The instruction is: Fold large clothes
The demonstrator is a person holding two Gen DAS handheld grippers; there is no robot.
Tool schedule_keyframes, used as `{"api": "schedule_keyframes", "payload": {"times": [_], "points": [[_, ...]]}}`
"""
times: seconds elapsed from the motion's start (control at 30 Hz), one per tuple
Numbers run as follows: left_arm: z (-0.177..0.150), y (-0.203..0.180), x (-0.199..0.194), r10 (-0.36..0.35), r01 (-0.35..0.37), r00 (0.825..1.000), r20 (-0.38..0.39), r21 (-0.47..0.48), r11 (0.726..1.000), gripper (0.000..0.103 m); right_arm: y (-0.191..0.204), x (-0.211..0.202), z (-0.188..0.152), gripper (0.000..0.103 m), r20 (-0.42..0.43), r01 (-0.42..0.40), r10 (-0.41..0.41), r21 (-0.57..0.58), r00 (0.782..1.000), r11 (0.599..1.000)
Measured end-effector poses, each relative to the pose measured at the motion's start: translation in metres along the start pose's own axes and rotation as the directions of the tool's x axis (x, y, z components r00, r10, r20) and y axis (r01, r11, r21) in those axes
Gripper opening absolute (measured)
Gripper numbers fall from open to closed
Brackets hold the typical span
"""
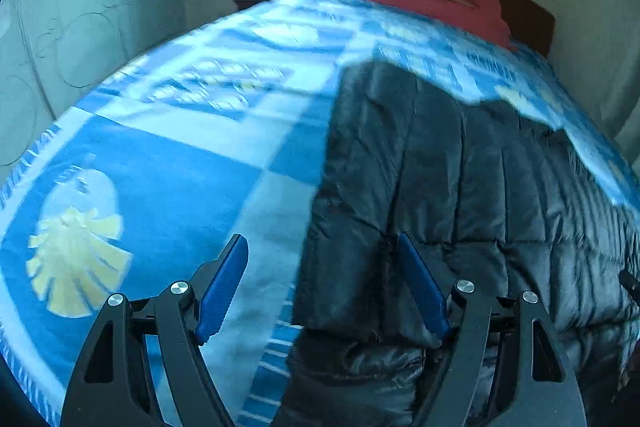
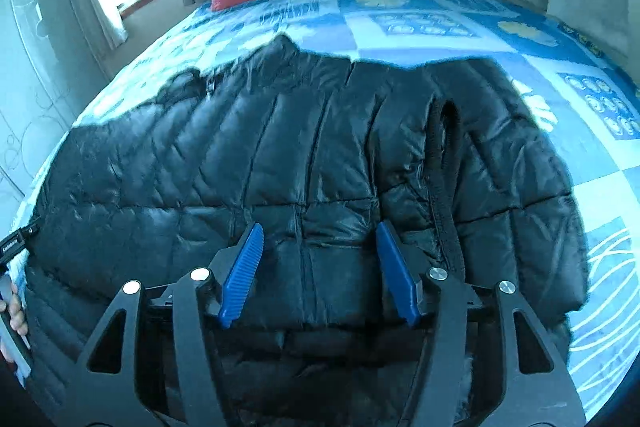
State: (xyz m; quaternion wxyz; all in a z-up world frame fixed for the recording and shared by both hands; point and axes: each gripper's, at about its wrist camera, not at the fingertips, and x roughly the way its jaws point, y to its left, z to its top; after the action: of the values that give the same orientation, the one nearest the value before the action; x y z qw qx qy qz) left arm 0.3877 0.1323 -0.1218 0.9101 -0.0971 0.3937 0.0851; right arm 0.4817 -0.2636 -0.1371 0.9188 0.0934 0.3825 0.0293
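Both claws are hanging apart over the black puffer jacket (image 2: 280,155): left gripper (image 1: 322,247) at its nine-o'clock edge, right gripper (image 2: 318,235) mid-jacket.

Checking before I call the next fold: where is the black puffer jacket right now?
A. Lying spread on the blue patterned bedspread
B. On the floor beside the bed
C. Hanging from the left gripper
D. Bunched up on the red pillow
A: the black puffer jacket lies spread flat on the blue patterned bedspread, with both grippers open above it and neither gripping it.
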Motion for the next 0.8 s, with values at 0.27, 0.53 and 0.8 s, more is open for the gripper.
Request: {"api": "schedule_keyframes", "payload": {"times": [0.27,0.53,0.8], "points": [[0.016,-0.020,0.030,0.036,-0.034,0.999,-0.029,0.080,0.996,0.076,0.009,0.042,0.015,0.060,-0.048,0.071,-0.072,-0.034,0.996,0.997],[0.039,-0.026,-0.002,0.000,-0.006,0.995,0.104,0.061,0.998,0.075,0.036,0.028,0.050,0.060,0.033,0.018,-0.017,-0.049,0.999,0.999],[0.045,-0.046,0.068,0.039,-0.036,0.999,-0.034,0.101,0.994,0.076,0.086,0.088,0.049,0.066,-0.030,0.033,-0.038,-0.150,0.999,0.988]]}}
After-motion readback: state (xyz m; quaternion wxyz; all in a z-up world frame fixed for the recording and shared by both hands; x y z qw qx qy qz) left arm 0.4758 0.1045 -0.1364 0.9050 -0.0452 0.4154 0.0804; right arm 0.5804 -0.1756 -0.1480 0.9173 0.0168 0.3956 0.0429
